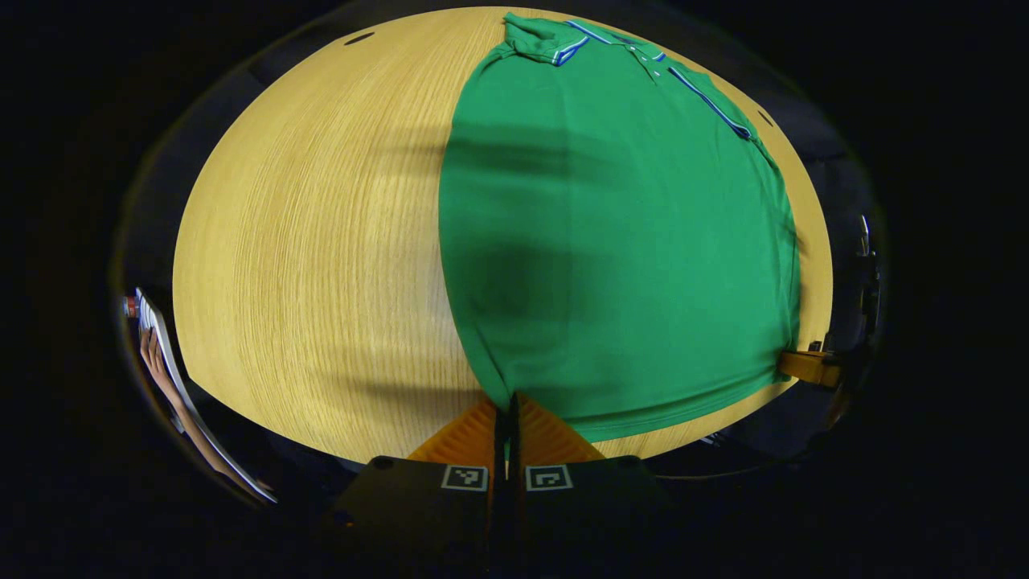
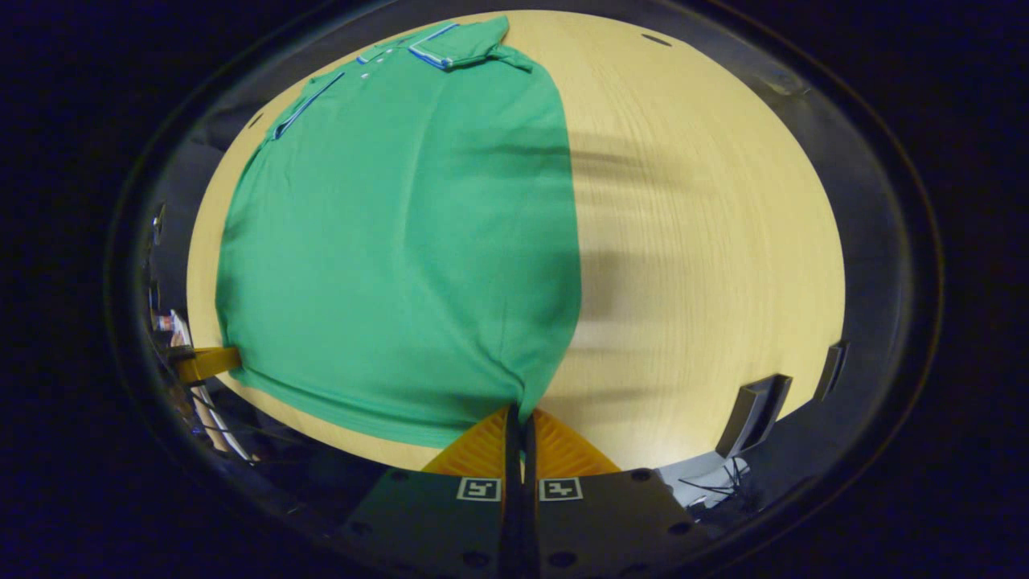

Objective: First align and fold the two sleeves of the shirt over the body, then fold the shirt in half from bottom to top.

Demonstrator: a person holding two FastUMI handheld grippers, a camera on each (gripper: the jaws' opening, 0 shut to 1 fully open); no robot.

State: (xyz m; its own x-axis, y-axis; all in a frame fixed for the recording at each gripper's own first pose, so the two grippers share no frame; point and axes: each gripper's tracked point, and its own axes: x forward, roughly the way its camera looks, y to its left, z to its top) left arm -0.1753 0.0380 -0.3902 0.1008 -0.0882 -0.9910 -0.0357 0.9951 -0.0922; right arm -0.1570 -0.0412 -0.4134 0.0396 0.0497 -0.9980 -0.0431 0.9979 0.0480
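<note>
On the wooden bench (image 1: 305,241), the green shirt (image 1: 611,257) is laid flat, collar (image 1: 635,50) toward the far edge and hem along the near edge. Both sleeves are seen folded in over the body, blue-striped cuffs near the collar. At the near edge, the hem's left corner is pinched by the left hand-held gripper (image 1: 512,402), fingers closed on the cloth. The hem's other corner is clamped by the right hand-held gripper (image 2: 521,414), fingers likewise closed on fabric. Each hand-held gripper is also seen from the other's camera, at the opposite hem corner. Bare wood is left on both sides of the shirt.
</note>
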